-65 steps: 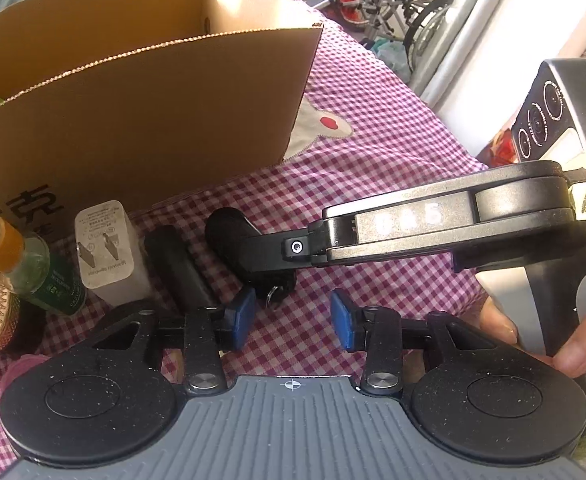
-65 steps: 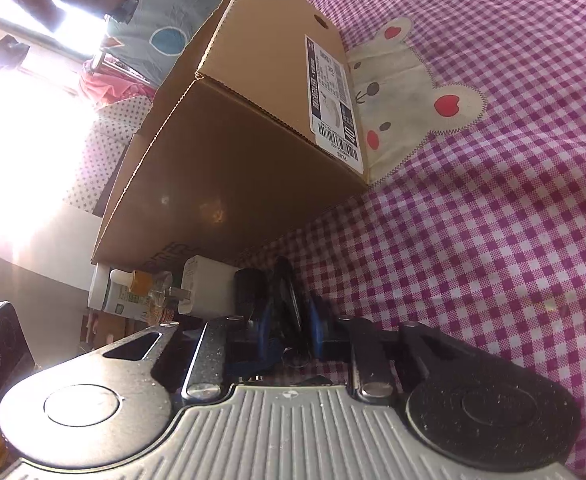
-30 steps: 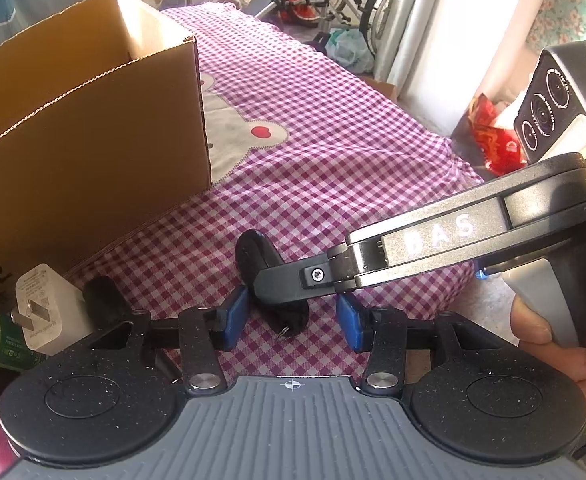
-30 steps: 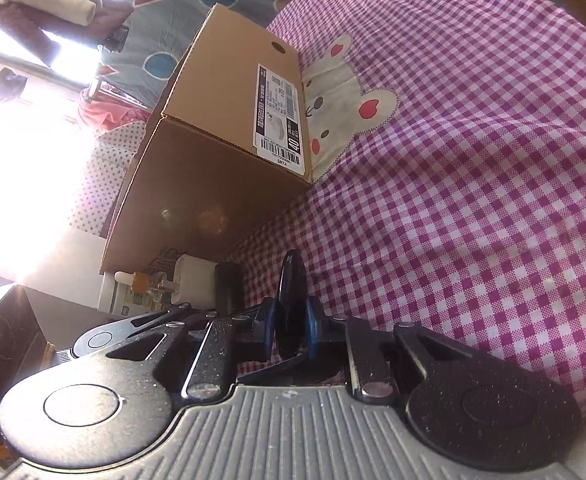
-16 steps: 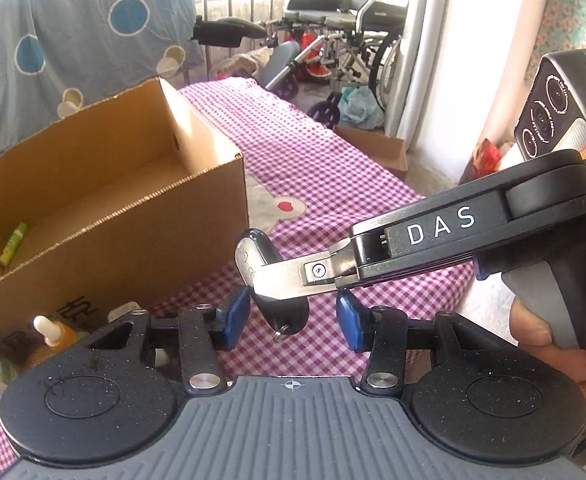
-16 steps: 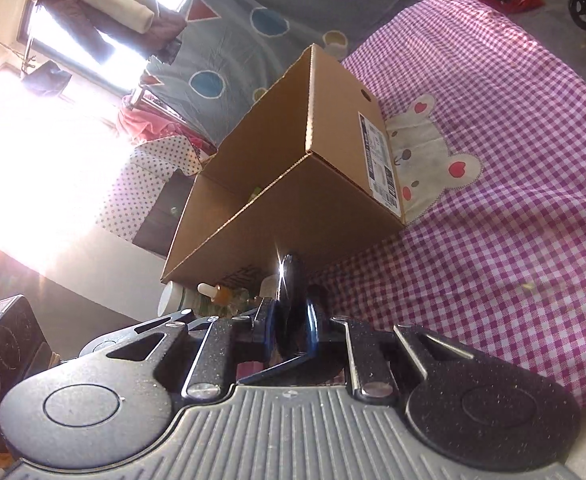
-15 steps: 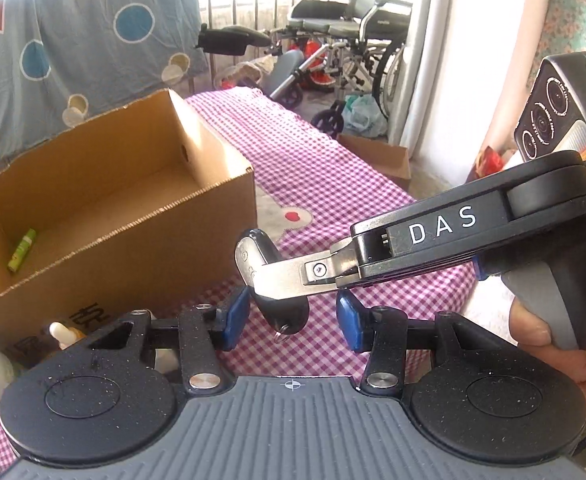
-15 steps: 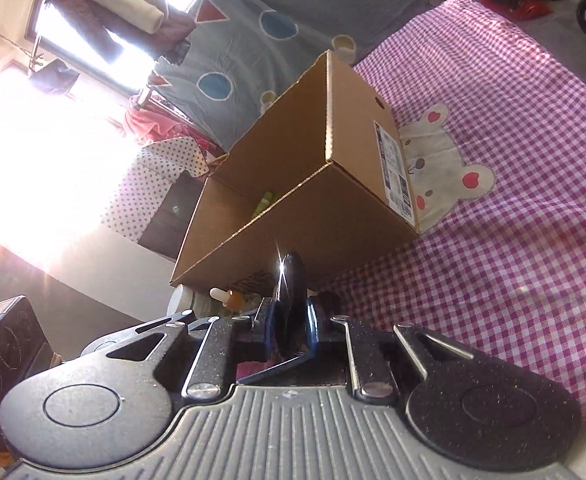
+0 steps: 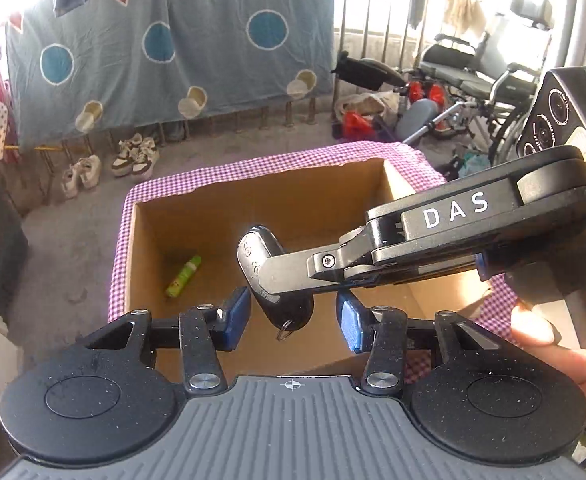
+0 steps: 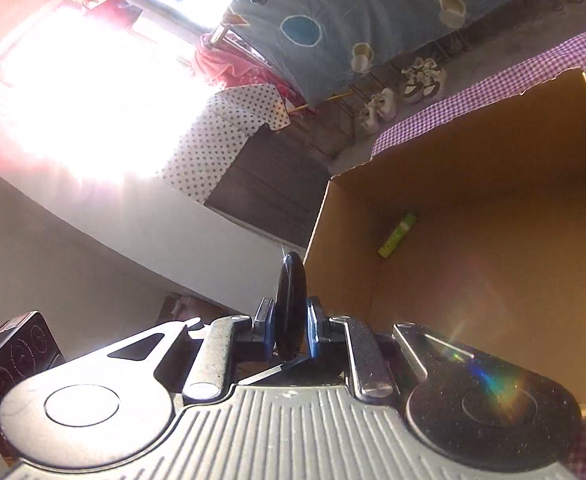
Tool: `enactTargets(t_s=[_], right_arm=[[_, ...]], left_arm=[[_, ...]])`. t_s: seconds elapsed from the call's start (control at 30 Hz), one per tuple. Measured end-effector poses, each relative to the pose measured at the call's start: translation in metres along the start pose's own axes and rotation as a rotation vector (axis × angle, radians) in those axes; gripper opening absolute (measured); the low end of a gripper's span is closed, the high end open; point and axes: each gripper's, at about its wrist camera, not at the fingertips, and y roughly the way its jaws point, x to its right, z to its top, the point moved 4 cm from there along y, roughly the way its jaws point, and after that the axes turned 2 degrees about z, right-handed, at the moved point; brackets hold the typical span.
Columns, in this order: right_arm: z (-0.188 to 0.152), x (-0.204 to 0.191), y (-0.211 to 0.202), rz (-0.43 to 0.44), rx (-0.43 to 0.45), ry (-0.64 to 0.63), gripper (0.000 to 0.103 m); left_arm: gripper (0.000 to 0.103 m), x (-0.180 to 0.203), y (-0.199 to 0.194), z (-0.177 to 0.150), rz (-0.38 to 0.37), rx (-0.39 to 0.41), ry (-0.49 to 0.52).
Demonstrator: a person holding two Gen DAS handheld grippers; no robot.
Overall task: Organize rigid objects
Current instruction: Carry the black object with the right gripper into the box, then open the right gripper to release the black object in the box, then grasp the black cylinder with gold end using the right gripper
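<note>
Two grippers hang over the cardboard box (image 9: 141, 248): the left gripper (image 9: 293, 320) stands partly open and empty, while the right gripper (image 10: 289, 330) pinches the black key fob (image 9: 273, 276) above the box's inside.

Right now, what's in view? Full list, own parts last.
cardboard box: 1, brown, open, on the checked cloth
tube: 1, green, lying on the box floor
key fob: 1, black, held over the box
checked cloth: 1, purple and white, under the box
shoes: 2 pairs, pale, on the floor beyond
hanging sheet: 1, blue-grey with dots, behind
wheelchair: 1, dark, far right
right tool: shut on the key fob
left tool: open, holding nothing
hand: 1, gripping the right tool's handle
</note>
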Motion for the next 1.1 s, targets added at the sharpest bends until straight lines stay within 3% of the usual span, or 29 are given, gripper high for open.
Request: enactTargets(t_s=[0.13, 0.23, 0.43, 0.57, 0.83, 1.1], right_arm=[[0.027, 0.029, 0.055, -0.023, -0.097, 0.107, 0.017], [0.036, 0.05, 0.087, -0.055, -0.153, 0.166, 0.017], [0.04, 0.066, 0.136, -0.145, -0.24, 0.184, 0.017], [0.041, 0.062, 0.137, -0.144, -0.235, 0.18, 0.018], [0.033, 0.041, 0.042, -0.077, -0.112, 0.144, 0.019], [-0.037, 0.031, -0.102, -0.079, 0.028, 0.054, 0.02]], left_arm=[[0.047, -0.037, 0.032, -0.001, 0.072, -0.079, -0.074], [0.047, -0.058, 0.04, -0.006, 0.075, -0.105, -0.139], [0.05, -0.071, 0.028, -0.014, 0.076, -0.089, -0.163], [0.051, -0.07, 0.013, -0.013, 0.071, -0.053, -0.165], [0.057, -0.053, -0.029, -0.014, -0.005, 0.037, -0.143], [0.064, -0.013, -0.062, -0.038, -0.138, 0.065, -0.111]])
